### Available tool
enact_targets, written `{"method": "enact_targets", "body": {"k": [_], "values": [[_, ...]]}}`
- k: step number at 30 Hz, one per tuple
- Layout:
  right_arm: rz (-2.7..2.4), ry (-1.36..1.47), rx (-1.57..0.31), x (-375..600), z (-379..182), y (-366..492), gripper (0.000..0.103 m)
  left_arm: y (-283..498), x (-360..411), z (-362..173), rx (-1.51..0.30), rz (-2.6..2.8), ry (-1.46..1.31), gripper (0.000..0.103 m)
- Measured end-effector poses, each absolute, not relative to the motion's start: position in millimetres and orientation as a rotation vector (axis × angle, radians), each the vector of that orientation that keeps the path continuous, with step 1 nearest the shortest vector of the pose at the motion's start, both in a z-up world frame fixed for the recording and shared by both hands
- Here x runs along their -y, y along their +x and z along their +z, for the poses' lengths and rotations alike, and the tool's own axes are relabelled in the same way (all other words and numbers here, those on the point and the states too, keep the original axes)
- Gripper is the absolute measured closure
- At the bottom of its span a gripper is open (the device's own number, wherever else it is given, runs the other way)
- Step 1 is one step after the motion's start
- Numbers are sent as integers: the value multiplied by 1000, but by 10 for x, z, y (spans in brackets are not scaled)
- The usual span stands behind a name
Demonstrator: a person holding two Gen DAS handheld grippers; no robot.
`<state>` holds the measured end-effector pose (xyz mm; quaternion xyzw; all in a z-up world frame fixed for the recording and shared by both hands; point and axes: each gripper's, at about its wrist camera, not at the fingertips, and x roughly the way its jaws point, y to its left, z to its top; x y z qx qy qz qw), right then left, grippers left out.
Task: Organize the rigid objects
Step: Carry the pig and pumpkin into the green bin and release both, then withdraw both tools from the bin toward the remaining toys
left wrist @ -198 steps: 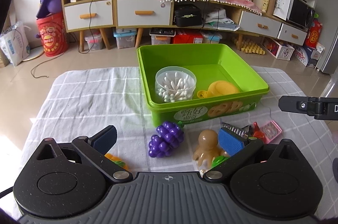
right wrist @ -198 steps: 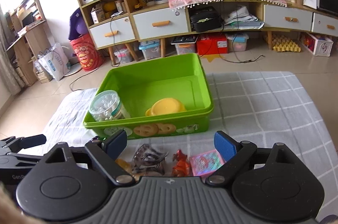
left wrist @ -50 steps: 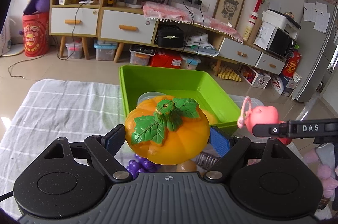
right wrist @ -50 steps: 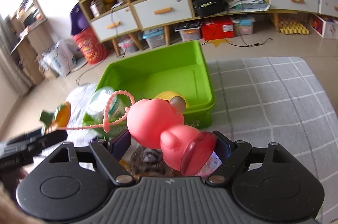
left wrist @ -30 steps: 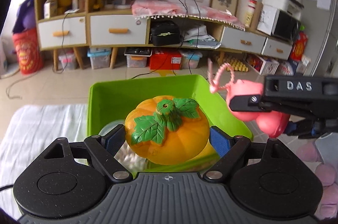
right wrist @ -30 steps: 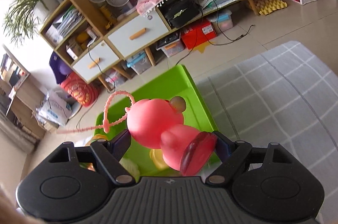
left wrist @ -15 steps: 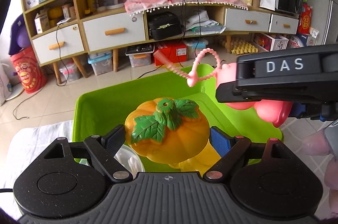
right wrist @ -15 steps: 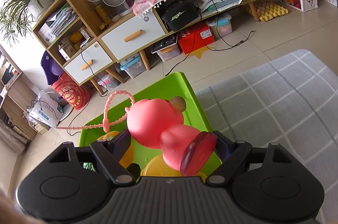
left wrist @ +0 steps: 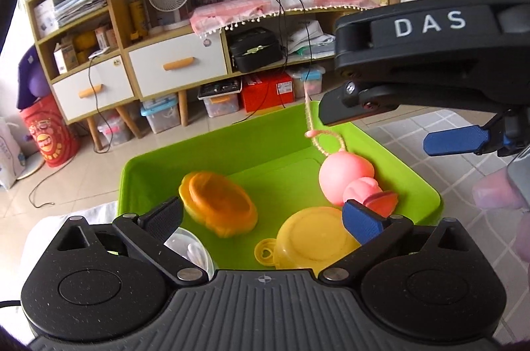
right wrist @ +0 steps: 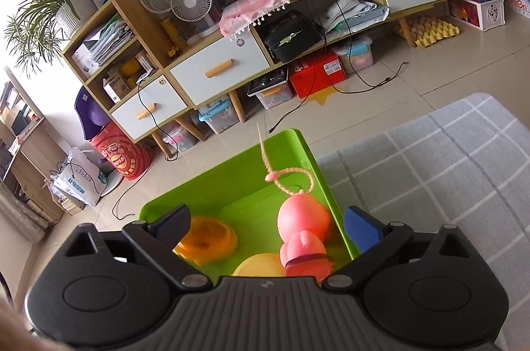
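Pumpkin (left wrist: 217,207) and pink toy (left wrist: 347,178) inside green bin (left wrist: 427,185) walls

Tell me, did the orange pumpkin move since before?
Yes. The pumpkin left the left gripper, whose jaws now stand open, and dropped down into the green bin.

Ahead of and below the left claw (left wrist: 261,218), the bin (left wrist: 427,185) is seen, set on the checked cloth (right wrist: 447,158). Inside it, the pumpkin toy (left wrist: 218,208) is placed ahead-left, the round toy with its cord (left wrist: 346,178) ahead-right, the lidded dish (left wrist: 311,241) nearest, between them. The cotton-swab jar (left wrist: 188,248) is tucked under the left finger. The right claw (left wrist: 391,129) is held above the bin's right side.
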<state>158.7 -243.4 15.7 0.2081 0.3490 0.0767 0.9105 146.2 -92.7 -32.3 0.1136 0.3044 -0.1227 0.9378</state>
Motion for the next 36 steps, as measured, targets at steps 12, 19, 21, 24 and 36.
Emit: {"method": "enact_targets", "body": {"k": [12,19,21,24,36], "values": [[159,410,-716,2469,416,1358,30,1281,844,-95,-633,-249,185,2],[164,388,-706,2494,586,1130,30,1099,736,-10,-632,-241,160,2],[163,388,-711,2500,605,1063,30,1045,696,13,-631,-239,151,2],[165,380,-719,2490,636,962,30,950,628,38,-634,-236,133,2],[189,339,-738,2424,650,583,30,600,358,58,-647,-225,57,2]]}}
